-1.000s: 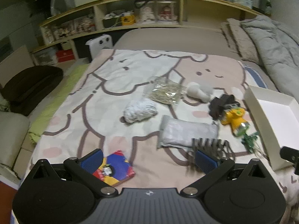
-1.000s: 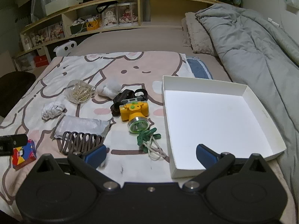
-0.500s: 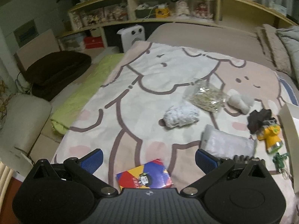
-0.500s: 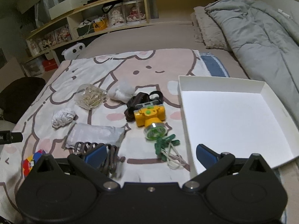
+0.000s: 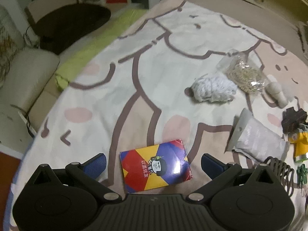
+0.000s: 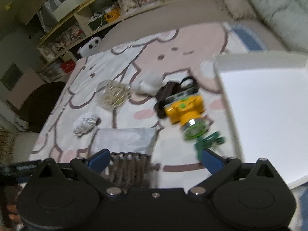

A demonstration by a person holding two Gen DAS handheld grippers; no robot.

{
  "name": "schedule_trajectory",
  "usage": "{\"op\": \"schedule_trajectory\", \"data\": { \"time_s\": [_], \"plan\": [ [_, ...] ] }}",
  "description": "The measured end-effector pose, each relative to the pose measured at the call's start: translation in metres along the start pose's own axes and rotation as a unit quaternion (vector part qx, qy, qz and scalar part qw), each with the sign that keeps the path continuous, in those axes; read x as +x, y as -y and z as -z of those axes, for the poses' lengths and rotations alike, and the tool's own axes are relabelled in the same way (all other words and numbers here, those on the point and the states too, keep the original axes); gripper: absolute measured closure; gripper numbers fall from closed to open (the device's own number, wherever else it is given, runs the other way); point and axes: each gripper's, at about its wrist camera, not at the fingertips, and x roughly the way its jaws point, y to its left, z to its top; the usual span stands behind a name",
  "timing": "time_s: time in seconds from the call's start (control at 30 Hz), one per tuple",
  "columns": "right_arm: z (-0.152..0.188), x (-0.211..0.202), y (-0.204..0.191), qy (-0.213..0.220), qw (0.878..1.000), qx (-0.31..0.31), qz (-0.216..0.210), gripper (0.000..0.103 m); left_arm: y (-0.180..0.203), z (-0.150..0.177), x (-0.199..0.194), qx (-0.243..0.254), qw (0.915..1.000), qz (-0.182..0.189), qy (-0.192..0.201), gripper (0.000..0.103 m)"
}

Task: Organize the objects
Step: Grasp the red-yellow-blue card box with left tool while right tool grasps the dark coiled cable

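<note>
Glossy card box [image 5: 155, 166] lay between the apart left tool [image 5: 153, 166] fingers; the closing, empty right tool [image 6: 154, 160] might snag the brown comb [image 6: 128, 168] at 6 o'clock.

You are working in a bedroom at home. The landmark is the bed under a cream and pink blanket printed with cartoon animal outlines [image 5: 154, 61]. Beyond its far end runs a long, low wooden shelf unit [image 6: 107, 5] crowded with dolls, boxes and small keepsakes. Just in front of that shelf stands a small white appliance with two dark round openings [image 6: 90, 46]. On the blanket's right side lies a rumpled grey quilted duvet [image 6: 269, 9]; off its left edge sits a dark brown round cushion [image 5: 69, 25].
</note>
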Motion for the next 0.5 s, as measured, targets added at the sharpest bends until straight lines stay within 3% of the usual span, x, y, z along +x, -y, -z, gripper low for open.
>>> {"op": "schedule_trajectory", "data": {
  "time_s": [0.33,0.5],
  "plan": [
    [0.002,0.035,0.003,-0.066,0.997,0.026,-0.034,0.028,-0.008,0.002,0.032,-0.052,0.9978,0.004,-0.042,0.0],
    [0.01,0.046,-0.002,-0.098,0.994,0.013,-0.041,0.048,-0.017,0.004,0.044,-0.1,0.9932,0.004,-0.059,0.0]
  ]
}}
